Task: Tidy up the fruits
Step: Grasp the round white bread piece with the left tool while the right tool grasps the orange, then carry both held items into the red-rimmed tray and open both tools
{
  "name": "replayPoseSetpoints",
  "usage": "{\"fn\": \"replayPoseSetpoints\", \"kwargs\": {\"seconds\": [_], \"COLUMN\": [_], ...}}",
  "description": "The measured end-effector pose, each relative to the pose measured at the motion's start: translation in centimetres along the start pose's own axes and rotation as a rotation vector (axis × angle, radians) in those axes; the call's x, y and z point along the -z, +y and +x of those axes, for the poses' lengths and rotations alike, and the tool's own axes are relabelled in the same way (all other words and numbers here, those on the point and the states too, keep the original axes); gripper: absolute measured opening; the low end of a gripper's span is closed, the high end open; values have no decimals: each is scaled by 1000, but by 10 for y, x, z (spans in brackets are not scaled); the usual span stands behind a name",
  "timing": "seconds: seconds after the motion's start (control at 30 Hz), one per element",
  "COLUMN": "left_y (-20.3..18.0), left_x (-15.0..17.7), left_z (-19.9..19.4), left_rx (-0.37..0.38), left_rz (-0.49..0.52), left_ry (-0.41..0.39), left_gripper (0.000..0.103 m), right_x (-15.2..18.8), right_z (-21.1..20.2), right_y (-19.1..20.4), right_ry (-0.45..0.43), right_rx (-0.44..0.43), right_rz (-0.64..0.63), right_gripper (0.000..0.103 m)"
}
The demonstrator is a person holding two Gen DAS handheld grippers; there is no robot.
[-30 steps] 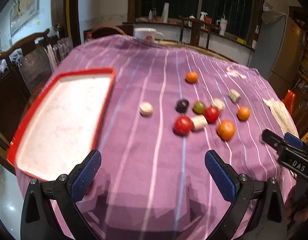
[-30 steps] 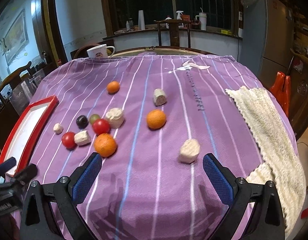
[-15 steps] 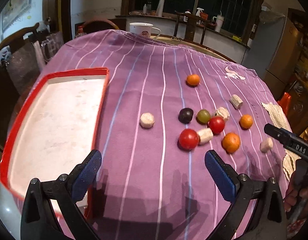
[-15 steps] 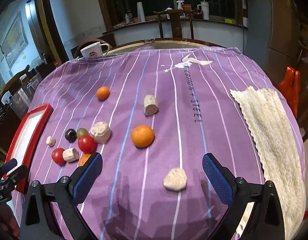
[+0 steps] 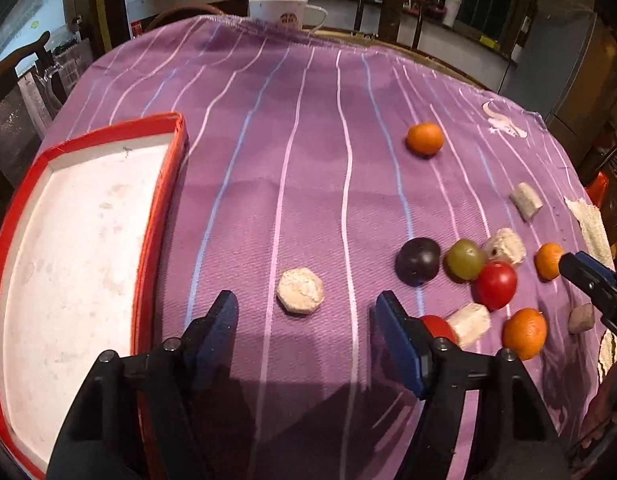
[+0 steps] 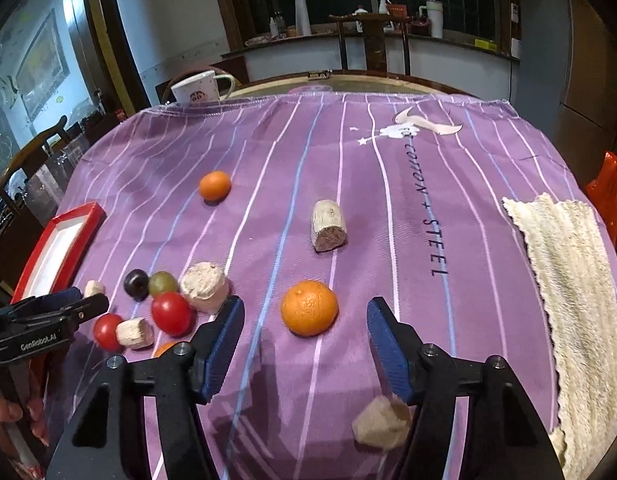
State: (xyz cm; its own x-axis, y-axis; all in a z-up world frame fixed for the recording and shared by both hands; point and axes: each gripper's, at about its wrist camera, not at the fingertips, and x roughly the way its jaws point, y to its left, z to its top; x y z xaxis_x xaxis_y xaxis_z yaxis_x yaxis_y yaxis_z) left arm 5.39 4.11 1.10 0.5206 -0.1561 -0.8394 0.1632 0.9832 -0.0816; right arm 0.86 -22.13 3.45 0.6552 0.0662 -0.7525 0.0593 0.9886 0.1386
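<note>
Fruits: loose cluster, lower left of right-wrist view, on purple striped cloth [image 6: 388, 240]. Cut stub [image 6: 328, 225] at frame ctr, long axis up-down in frame, dark cut face toward cam. Orange [image 6: 309, 308] just ahead of right gripper [image 6: 304, 344], jaws apart, empty. Left gripper [image 5: 306, 340] also spread, empty; pale chunk [image 5: 301, 290] just ahead of its tips. Red-rimmed tray [image 5: 12, 240] far left in left-wrist view.

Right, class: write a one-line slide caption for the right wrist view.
Open right gripper lined up on an orange on the purple striped tablecloth.
</note>
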Motion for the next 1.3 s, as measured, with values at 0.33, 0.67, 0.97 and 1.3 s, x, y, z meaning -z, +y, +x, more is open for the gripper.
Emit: {"fn": "replayPoseSetpoints", "kwargs": {"seconds": [0.33,0.67,0.97,1.3], "left_y": [4,27,101,180], "left_x": [1,24,60,90], "left_z": [-5,-57,-115,-130], "left_rx": [-15,48,-30,-270], "left_rz": [17,-87,-256,-397], "left_ry": [-38,-133,-231,-248], "left_gripper": [23,23,23,23], "right_x": [2,5,15,44], "right_z": [25,-15,-50,-43], "right_y": [-8,6,72,216], "right_ry": [42,-28,-40,77], "right_rx": [-13,-50,-228,-516], "right_rz": [28,8,-76,-245], "right_gripper": [39,37,37,37]}}
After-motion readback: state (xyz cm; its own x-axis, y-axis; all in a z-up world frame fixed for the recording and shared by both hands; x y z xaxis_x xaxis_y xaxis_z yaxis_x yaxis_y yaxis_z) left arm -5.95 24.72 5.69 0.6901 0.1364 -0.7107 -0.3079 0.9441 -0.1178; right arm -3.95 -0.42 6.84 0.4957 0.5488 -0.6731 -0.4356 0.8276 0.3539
